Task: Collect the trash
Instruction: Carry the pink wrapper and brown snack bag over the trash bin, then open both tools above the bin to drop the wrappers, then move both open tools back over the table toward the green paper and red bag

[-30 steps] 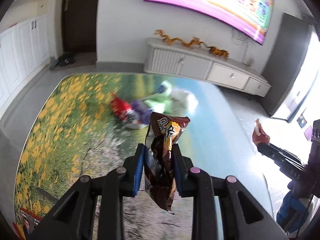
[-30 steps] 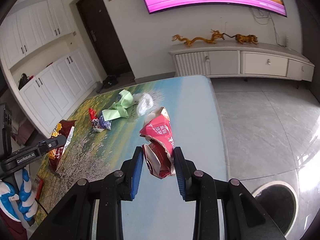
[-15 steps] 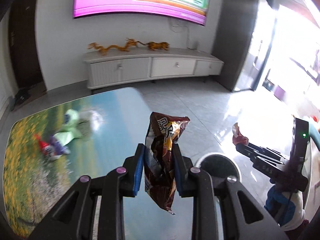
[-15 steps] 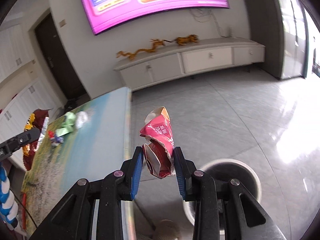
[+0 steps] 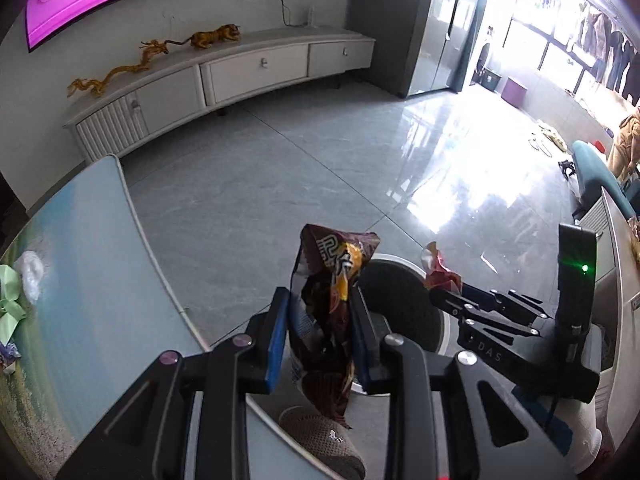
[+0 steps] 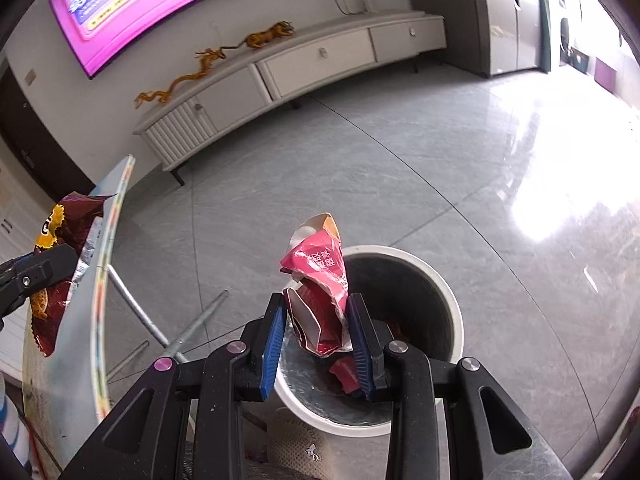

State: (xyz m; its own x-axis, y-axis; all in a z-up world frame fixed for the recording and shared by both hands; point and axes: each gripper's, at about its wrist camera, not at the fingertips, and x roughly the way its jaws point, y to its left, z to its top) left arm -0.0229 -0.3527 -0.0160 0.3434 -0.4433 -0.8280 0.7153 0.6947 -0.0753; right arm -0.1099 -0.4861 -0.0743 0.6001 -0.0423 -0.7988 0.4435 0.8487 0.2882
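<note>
Crumpled red foil wrapper, pinched by the right gripper, hung over the round white bin; spreading there should drop it cleanly, while the left gripper pinched its brown chip bag near the rim.

My left gripper pinches a crumpled brown snack bag with a yellow patch and white lettering, upright between the blue pads, its torn lower end hanging below them. My right gripper clamps a crushed red wrapper with white print, upright, directly above the open white trash bin, whose dark interior already contains red scraps. Green, white and purple litter lies on the table.
</note>
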